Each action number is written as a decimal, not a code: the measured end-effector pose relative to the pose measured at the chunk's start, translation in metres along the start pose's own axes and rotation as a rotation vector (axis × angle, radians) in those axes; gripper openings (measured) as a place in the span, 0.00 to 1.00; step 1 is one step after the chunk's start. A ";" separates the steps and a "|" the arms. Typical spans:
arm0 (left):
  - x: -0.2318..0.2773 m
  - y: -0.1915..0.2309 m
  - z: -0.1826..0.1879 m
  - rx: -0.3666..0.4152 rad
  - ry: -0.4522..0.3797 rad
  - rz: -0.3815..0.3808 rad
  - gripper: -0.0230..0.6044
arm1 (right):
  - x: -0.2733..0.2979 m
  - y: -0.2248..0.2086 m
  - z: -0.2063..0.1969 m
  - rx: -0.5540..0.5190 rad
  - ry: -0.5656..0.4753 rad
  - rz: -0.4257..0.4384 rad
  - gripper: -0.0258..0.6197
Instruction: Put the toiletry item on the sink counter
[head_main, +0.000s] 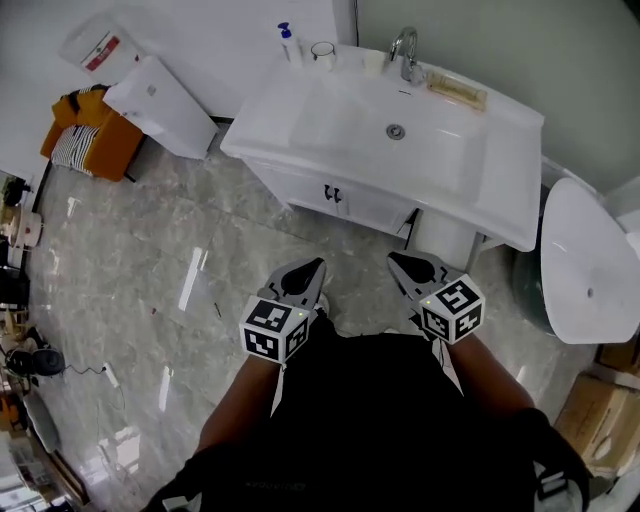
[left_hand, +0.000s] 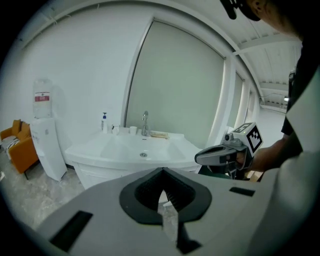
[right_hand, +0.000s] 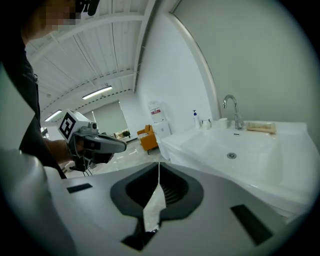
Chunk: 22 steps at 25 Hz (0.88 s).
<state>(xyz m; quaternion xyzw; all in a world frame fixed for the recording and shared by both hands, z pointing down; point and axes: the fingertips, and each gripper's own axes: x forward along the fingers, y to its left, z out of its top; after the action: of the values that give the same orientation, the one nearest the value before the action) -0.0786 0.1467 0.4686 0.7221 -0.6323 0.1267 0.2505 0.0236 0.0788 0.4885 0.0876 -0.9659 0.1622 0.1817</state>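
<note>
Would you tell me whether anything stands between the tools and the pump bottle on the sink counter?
Nothing visible does. The left tool and right tool hang in front of the sink counter, both shut and empty; only the open basin lies between them and the pump bottle. A cup stands close beside it.

Along the back of the counter (head_main: 500, 190) stand, left to right, a pump bottle (head_main: 289, 42), a cup (head_main: 323, 54), the faucet (head_main: 405, 50) behind the basin (head_main: 350, 115), and a tray (head_main: 457, 91). A water dispenser (head_main: 160, 105) is left of the counter, with a chair (head_main: 95, 135) beyond it. The left gripper (head_main: 303, 275) and right gripper (head_main: 410, 268) are side by side before the counter's front.
</note>
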 end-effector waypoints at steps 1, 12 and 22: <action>0.002 0.011 0.010 0.019 -0.004 -0.021 0.03 | 0.007 -0.001 0.007 0.005 -0.011 -0.023 0.05; 0.020 0.095 0.042 0.134 0.062 -0.246 0.03 | 0.056 0.005 0.028 0.138 -0.071 -0.299 0.05; 0.049 0.119 0.052 0.141 0.062 -0.351 0.03 | 0.050 -0.014 0.031 0.190 -0.065 -0.466 0.05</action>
<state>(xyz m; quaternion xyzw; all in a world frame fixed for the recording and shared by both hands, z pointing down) -0.1939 0.0689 0.4729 0.8327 -0.4783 0.1474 0.2369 -0.0292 0.0498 0.4835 0.3300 -0.9054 0.2030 0.1738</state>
